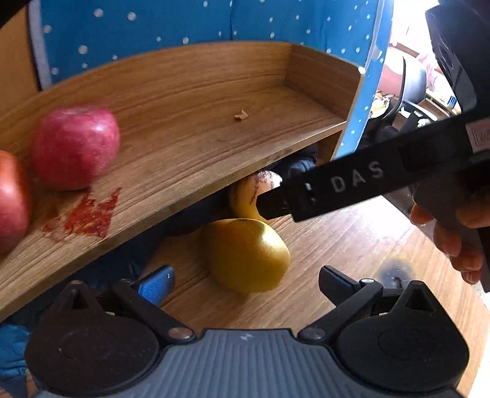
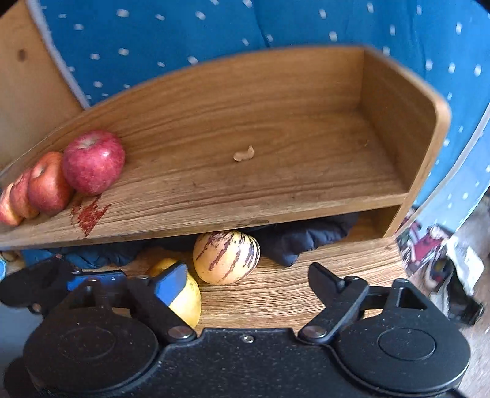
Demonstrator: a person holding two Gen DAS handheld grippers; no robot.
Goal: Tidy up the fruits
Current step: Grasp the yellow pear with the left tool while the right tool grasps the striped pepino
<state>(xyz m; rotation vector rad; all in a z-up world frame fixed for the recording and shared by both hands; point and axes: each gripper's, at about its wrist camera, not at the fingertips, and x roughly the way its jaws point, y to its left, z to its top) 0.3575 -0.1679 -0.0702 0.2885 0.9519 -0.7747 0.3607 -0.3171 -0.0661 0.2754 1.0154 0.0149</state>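
Red apples (image 2: 93, 162) stand in a row at the left end of a wooden shelf (image 2: 291, 189); two of them (image 1: 75, 147) show in the left wrist view. On the tabletop below lie a plain yellow fruit (image 1: 245, 254) and a yellow purple-striped fruit (image 2: 226, 257), the latter half under the shelf edge. My left gripper (image 1: 245, 284) is open, its fingers on either side of the plain yellow fruit's near end. My right gripper (image 2: 249, 281) is open just short of the striped fruit; from the left wrist its black finger (image 1: 306, 196) reaches to that fruit (image 1: 257, 186).
A red stain (image 1: 88, 214) and a small crumb (image 2: 243, 154) mark the shelf (image 1: 199, 137). Dark cloth (image 2: 306, 238) is bunched under the shelf. Blue dotted fabric (image 2: 275, 24) hangs behind. A hand (image 1: 453, 238) holds the right gripper. The shelf's right part is bare wood.
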